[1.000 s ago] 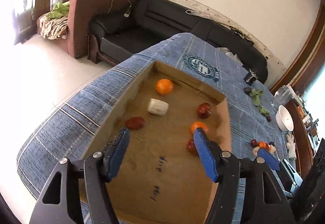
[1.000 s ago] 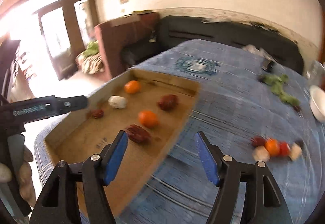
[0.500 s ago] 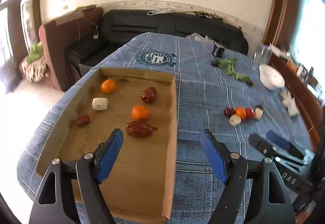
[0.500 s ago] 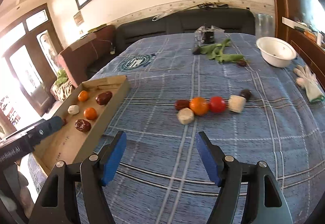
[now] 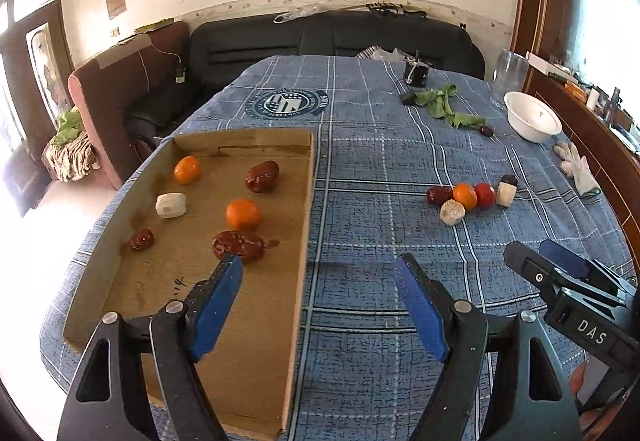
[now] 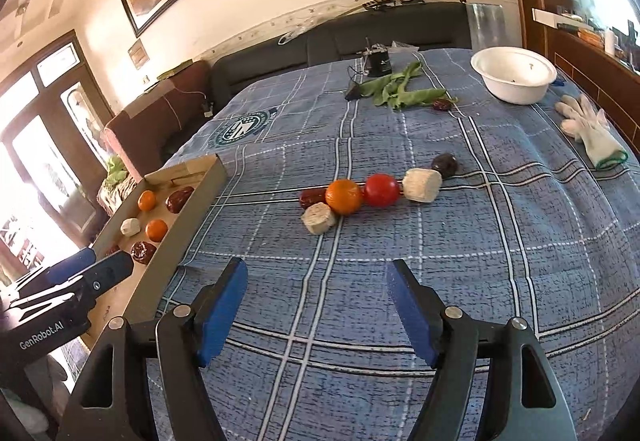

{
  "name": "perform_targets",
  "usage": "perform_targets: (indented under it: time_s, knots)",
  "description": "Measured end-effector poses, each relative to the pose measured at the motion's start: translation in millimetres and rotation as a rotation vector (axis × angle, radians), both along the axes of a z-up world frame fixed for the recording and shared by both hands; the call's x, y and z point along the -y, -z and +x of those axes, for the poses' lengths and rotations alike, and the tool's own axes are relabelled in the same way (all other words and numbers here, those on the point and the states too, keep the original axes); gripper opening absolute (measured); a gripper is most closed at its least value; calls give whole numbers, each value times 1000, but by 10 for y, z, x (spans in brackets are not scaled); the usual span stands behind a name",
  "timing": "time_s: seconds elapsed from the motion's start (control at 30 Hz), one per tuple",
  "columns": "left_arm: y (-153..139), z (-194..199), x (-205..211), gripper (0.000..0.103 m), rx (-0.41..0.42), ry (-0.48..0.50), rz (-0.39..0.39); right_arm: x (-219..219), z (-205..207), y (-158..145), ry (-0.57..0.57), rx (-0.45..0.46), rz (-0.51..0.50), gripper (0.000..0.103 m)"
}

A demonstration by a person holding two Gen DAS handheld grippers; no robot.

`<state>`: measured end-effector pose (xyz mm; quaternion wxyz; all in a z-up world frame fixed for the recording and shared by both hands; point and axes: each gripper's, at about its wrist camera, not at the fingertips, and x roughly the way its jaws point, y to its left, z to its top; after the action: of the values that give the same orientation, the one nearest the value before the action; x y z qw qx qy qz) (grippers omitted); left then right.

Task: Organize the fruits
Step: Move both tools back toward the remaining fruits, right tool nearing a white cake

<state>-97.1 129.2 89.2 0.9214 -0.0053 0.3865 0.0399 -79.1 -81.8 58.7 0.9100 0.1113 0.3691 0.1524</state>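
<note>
A shallow cardboard tray lies on the blue checked cloth at the left and holds several fruits: two oranges, dark dates and a white piece. On the cloth to its right sits a loose row: an orange, a red tomato, two white pieces, a date and a dark fruit. My left gripper hangs open over the tray's right wall, empty. My right gripper is open and empty, a short way in front of the row.
A white bowl, a white glove, green leaves with a lone date and a small black object lie at the far right of the table. A black sofa stands behind the table.
Both views swung right and levelled, from over the tray toward the loose row on the cloth. The left jaws opened wider. No fruit has moved.
</note>
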Motion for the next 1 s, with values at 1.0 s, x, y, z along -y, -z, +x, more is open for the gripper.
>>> perform_targets:
  time_s: [1.0]
  knots:
    - [275, 515, 378, 78, -95, 152, -108, 752, 1122, 141, 144, -156, 17, 64]
